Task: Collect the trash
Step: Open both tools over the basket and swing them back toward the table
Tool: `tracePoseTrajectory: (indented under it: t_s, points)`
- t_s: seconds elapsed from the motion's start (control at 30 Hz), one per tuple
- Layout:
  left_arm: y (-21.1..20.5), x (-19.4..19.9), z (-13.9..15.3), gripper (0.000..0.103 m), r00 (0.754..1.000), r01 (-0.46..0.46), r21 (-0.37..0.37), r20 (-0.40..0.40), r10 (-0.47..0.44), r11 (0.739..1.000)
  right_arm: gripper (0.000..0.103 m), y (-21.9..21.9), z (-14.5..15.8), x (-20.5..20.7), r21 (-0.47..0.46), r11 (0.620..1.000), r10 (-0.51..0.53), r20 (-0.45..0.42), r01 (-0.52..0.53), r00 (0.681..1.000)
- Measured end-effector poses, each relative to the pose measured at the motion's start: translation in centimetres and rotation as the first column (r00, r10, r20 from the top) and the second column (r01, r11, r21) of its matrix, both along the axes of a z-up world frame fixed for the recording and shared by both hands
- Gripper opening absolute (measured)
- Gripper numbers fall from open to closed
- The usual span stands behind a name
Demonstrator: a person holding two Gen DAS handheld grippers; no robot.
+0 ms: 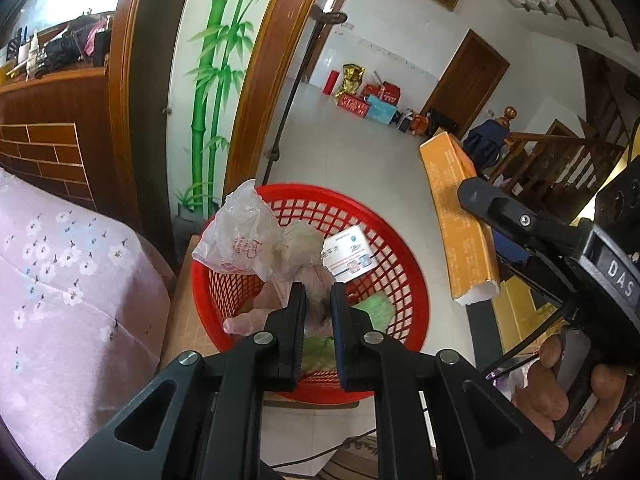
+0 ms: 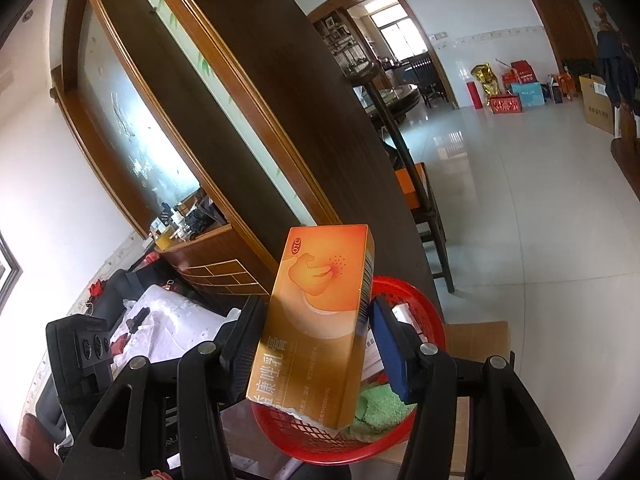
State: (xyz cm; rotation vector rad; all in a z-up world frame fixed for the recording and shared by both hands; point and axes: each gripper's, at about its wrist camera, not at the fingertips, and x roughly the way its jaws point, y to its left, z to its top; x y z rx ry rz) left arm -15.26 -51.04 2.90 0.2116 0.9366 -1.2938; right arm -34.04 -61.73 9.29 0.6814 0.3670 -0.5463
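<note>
Your right gripper (image 2: 316, 340) is clamped on the orange medicine carton (image 2: 320, 320), jaws pressing its two long sides, and the carton hangs just above the near rim of the red mesh basket (image 1: 404, 268). Its torn lower end points down toward the green cloth (image 2: 378, 408) inside the basket; its upper end stands well clear of the rim.

Your left gripper (image 1: 318, 312) hovers over the middle of the basket with its jaws nearly together. Something pale and crumpled sits between the tips, but you cannot tell from here whether they pinch it or it simply lies in the basket beneath them.

The basket is already heaped: a crumpled white plastic bag (image 1: 240, 236) spills over its far left rim, with a white printed card (image 1: 350, 256) toward the far side.

Watch three things. If you let go while the carton stands this upright near the rim, it may tip outward and fall beside the basket onto the cardboard (image 2: 476, 336) under it. The two grippers are close above the basket and could knock each other. And a nudge against the overhanging bag could drag it out.
</note>
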Motion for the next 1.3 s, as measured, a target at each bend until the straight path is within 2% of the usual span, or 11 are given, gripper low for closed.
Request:
tracePoseTrajectory:
  t_s: [0.1,0.17,0.23,0.27,0.4,0.5,0.6,0.77,1.0,1.17,1.3]
  points:
    - [-0.4,0.1,-0.8,0.014,1.0,0.008,0.02,-0.005,-0.008,1.0,0.059,-0.5,-0.6,0.5,0.023,1.0,0.003,-0.005,-0.003,1.0]
    - [-0.5,0.2,-1.2,0.024,1.0,0.013,0.027,-0.012,-0.013,1.0,0.06,-0.6,-0.9,0.8,0.026,1.0,0.0,-0.012,0.001,1.0]
    - [-0.2,0.4,-1.3,0.048,1.0,-0.002,0.022,-0.014,0.003,1.0,0.061,-1.0,-1.4,1.2,0.042,0.999,-0.006,-0.031,0.007,1.0]
    - [-0.1,0.5,-1.2,0.052,1.0,-0.01,0.016,-0.007,0.01,1.0,0.062,-1.2,-1.8,1.3,0.056,0.998,-0.002,-0.033,0.004,0.999]
    - [1.5,0.6,-0.4,0.053,0.999,-0.03,-0.005,0.034,0.03,1.0,0.066,-1.4,-2.2,1.1,0.075,0.997,-0.008,-0.038,0.011,0.999]
    - [4.0,1.4,0.8,0.053,0.995,-0.08,-0.037,0.05,0.082,0.996,0.066,-0.9,-1.5,0.7,0.068,0.998,-0.009,-0.025,0.01,1.0]
    - [8.0,2.9,2.5,0.053,0.982,-0.176,-0.077,0.061,0.181,0.981,0.068,0.2,-0.5,1.0,0.053,0.998,0.015,0.004,-0.016,1.0]
    - [14.6,5.3,5.4,0.059,0.934,-0.318,-0.105,0.135,0.33,0.942,0.073,3.7,1.6,3.3,0.011,0.993,0.119,0.076,-0.121,0.99]
    - [24.3,10.0,7.7,0.062,0.835,-0.512,-0.12,0.162,0.526,0.85,0.075,10.1,3.6,10.2,-0.044,0.949,0.316,0.108,-0.313,0.943]
    - [29.8,12.4,8.0,0.062,0.767,-0.604,-0.123,0.178,0.616,0.787,0.075,14.1,3.9,14.4,-0.059,0.916,0.401,0.102,-0.397,0.911]
    - [31.9,12.9,7.7,0.062,0.74,-0.638,-0.109,0.188,0.646,0.762,0.075,16.5,4.0,16.5,-0.066,0.898,0.44,0.096,-0.435,0.893]
